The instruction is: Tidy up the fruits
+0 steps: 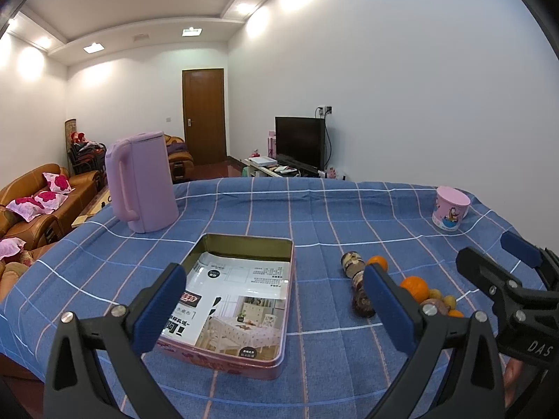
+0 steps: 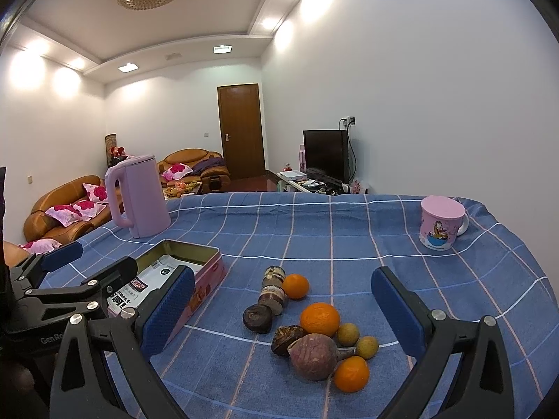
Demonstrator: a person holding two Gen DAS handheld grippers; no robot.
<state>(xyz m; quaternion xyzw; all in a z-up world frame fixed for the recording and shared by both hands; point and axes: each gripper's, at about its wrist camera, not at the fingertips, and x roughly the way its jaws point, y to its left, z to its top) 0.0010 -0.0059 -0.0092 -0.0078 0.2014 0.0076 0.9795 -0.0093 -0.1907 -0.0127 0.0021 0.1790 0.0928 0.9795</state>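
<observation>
An open pink tin box (image 1: 223, 358) (image 2: 209, 281) lies on the blue checked tablecloth, with only a printed leaflet (image 1: 230, 300) inside. To its right sits a cluster of fruit: three oranges (image 2: 320, 318) (image 1: 414, 287), two small yellow-brown fruits (image 2: 348, 334), a purple round fruit (image 2: 312, 356), two dark brown ones (image 2: 258, 318), and a brown patterned cylinder (image 2: 273, 289) (image 1: 354, 267). My left gripper (image 1: 276, 309) hovers open over the tin. My right gripper (image 2: 283, 314) hangs open above the fruit cluster. Neither holds anything.
A lilac kettle (image 1: 141, 181) (image 2: 138, 195) stands behind the tin at the left. A pink lidded cartoon mug (image 2: 441, 222) (image 1: 450, 208) stands far right near the table edge. Sofas, a door and a TV lie beyond the table.
</observation>
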